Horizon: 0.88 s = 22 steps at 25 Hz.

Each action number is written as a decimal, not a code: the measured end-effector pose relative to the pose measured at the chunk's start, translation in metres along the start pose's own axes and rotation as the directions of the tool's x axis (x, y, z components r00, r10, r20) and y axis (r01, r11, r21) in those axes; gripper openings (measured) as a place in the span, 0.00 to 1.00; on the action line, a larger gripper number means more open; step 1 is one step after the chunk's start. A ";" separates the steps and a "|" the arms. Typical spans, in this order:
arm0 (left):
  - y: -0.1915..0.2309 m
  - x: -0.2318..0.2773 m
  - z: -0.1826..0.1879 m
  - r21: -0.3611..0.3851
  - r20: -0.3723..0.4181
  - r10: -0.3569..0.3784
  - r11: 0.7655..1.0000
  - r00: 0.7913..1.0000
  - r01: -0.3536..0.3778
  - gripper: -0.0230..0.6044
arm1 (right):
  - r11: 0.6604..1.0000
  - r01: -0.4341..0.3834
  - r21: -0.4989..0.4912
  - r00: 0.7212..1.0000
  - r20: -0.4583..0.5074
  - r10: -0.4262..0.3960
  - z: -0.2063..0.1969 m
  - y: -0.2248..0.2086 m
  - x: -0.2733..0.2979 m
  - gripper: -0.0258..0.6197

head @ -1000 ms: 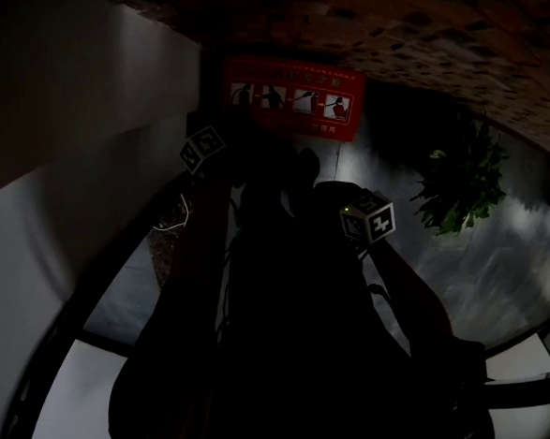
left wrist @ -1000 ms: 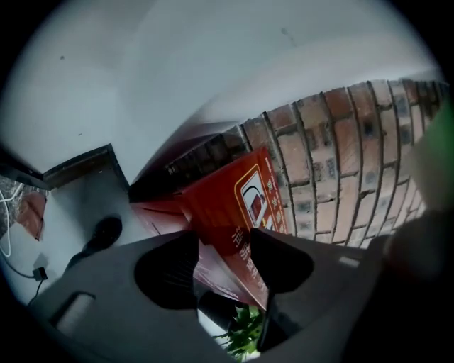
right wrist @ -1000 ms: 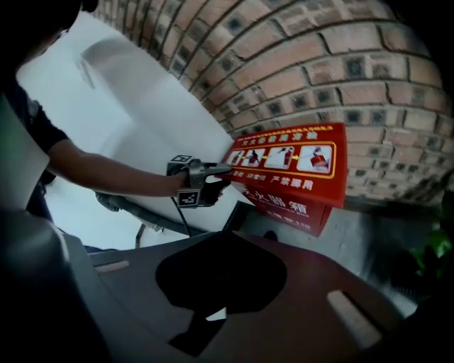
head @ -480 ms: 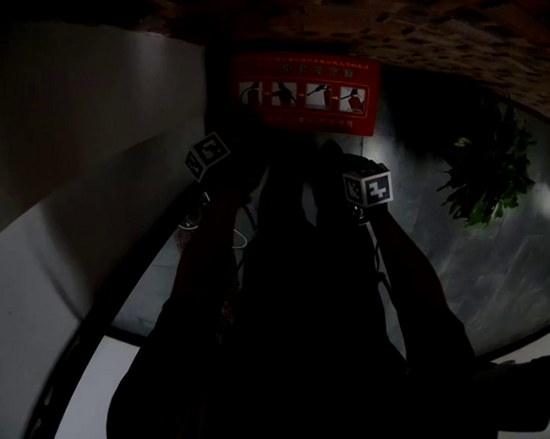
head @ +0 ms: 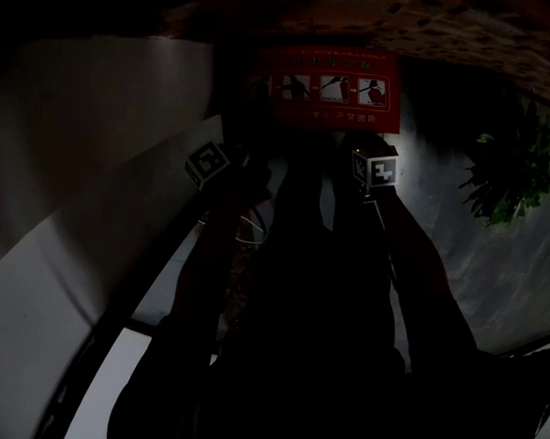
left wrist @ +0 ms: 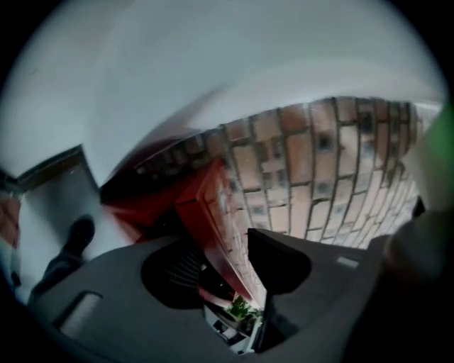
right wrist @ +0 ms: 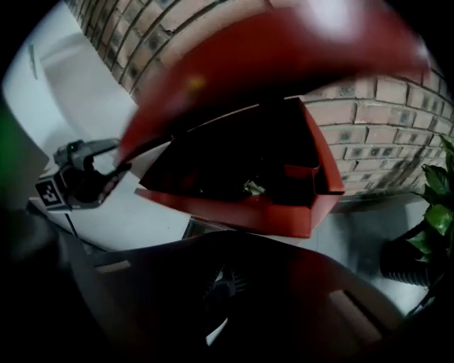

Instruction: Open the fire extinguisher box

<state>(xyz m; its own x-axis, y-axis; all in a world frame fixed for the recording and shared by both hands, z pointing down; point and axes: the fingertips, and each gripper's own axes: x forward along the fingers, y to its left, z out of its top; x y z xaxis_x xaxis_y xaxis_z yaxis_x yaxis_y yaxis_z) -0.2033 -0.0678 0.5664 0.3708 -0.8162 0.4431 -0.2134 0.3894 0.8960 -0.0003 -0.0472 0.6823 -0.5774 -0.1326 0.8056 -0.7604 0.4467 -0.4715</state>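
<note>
The red fire extinguisher box (right wrist: 284, 213) stands open against the brick wall, its inside dark. Its raised lid (right wrist: 284, 49) is a red blur overhead, and the lid's picture label (head: 327, 86) shows in the head view. My left gripper (left wrist: 223, 244) is at the lid's left edge (left wrist: 213, 213). Its jaws have just been closing a little, with that edge between them and a gap still showing on one side. From the right gripper view, the left gripper (right wrist: 113, 170) reaches to the lid's corner. My right gripper (right wrist: 230, 248) hangs before the box front, jaws close together, holding nothing.
A brick wall (left wrist: 319, 163) is behind the box. A green potted plant (right wrist: 433, 205) stands to its right, also visible in the head view as the plant (head: 513, 174). White floor (right wrist: 92, 227) lies left of the box. The head view is very dark.
In the head view the right gripper's marker cube has moved closer to the red lid. The lid label has shifted to the right. The left cube has barely shifted.
</note>
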 end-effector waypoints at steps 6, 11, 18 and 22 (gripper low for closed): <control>-0.055 0.014 0.028 0.055 0.019 -0.113 0.992 0.993 0.112 0.35 | 1.000 0.005 0.022 0.999 0.049 -0.006 0.016 -0.008 0.009 0.02; -0.104 0.024 0.039 0.065 0.024 -0.190 0.980 0.981 0.189 0.35 | 1.000 0.012 0.028 0.998 0.056 -0.014 0.019 -0.006 0.007 0.02; -0.107 0.027 0.042 0.143 0.030 -0.152 0.979 0.988 0.146 0.35 | 0.996 -0.024 0.089 1.000 -0.001 0.025 0.017 0.004 0.007 0.02; -0.101 0.026 0.040 0.207 0.030 -0.111 0.973 0.993 0.103 0.35 | 0.999 -0.049 0.025 0.999 -0.018 0.049 0.022 0.020 0.014 0.02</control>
<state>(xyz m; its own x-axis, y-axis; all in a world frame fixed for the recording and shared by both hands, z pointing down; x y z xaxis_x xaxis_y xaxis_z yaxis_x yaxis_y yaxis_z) -0.2084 -0.1460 0.4862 0.3652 -0.8667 0.3398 -0.3567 0.2069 0.9110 -0.0298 -0.0593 0.6766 -0.6086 -0.0947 0.7878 -0.7386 0.4303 -0.5189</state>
